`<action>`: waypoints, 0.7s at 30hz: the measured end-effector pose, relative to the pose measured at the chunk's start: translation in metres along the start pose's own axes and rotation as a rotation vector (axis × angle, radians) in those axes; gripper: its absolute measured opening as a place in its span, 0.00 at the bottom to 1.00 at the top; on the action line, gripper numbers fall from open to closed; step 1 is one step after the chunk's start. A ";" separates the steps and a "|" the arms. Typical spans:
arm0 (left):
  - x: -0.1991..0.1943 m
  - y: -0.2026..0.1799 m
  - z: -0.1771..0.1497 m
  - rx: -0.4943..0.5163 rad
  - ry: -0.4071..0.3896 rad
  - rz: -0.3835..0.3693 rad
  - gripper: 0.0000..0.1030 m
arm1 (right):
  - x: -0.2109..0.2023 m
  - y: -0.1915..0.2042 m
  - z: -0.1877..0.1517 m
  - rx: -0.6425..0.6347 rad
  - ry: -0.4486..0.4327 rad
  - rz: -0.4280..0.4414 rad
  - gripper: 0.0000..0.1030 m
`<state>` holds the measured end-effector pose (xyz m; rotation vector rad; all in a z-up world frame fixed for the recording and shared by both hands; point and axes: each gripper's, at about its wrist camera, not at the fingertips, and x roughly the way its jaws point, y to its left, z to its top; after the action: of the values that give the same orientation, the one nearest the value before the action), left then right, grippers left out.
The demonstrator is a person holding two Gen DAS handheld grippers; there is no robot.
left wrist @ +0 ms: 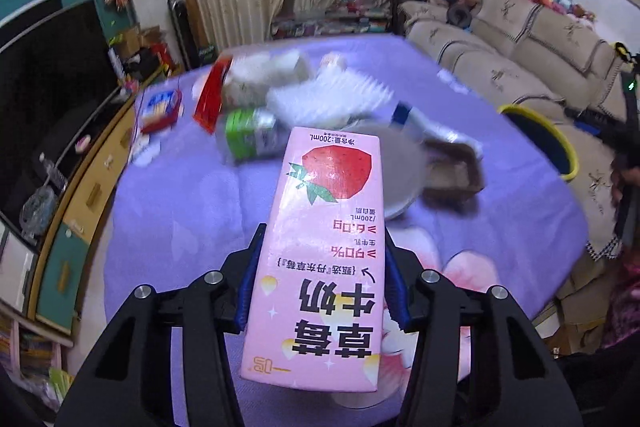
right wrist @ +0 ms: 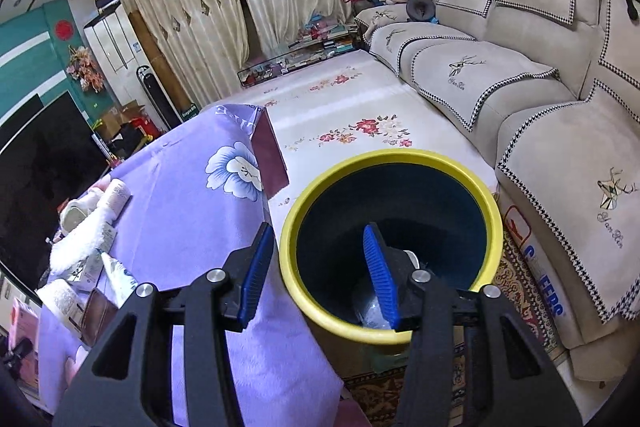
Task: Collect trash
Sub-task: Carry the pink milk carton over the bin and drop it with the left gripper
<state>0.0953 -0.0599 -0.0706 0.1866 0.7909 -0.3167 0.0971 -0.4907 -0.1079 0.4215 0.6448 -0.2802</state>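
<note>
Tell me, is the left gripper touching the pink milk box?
Touching. In the left wrist view, the left gripper's blue pads press against both sides of the pink milk box, holding it above the purple cloth.

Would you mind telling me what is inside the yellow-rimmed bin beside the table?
In the right wrist view, the yellow-rimmed bin has a dark interior with something clear and crinkled and a pale round item at the bottom. The right gripper hides part of the floor.
</note>
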 end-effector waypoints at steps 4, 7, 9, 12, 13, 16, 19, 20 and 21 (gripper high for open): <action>-0.011 -0.031 0.025 0.049 -0.056 -0.104 0.50 | -0.015 -0.006 -0.005 0.001 -0.026 -0.009 0.44; -0.003 -0.069 0.045 0.114 -0.066 -0.200 0.50 | -0.027 -0.015 -0.006 0.002 -0.053 -0.044 0.49; 0.009 -0.102 0.059 0.174 -0.060 -0.262 0.50 | -0.035 -0.023 -0.007 0.006 -0.066 -0.064 0.50; 0.029 -0.147 0.076 0.240 -0.033 -0.342 0.50 | -0.047 -0.039 -0.009 0.020 -0.082 -0.091 0.50; 0.039 -0.164 0.083 0.262 -0.017 -0.374 0.50 | -0.050 -0.044 -0.010 0.023 -0.086 -0.100 0.51; 0.063 -0.214 0.100 0.318 0.016 -0.426 0.50 | -0.057 -0.066 -0.013 0.059 -0.096 -0.135 0.52; 0.091 -0.260 0.116 0.364 0.045 -0.452 0.50 | -0.061 -0.086 -0.015 0.094 -0.099 -0.148 0.52; 0.097 -0.269 0.120 0.370 0.055 -0.461 0.50 | -0.062 -0.094 -0.015 0.109 -0.101 -0.153 0.52; 0.109 -0.284 0.125 0.378 0.072 -0.473 0.50 | -0.062 -0.099 -0.015 0.118 -0.102 -0.156 0.52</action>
<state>0.1521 -0.3840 -0.0758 0.3669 0.8373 -0.9128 0.0041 -0.5631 -0.1084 0.4674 0.5640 -0.4872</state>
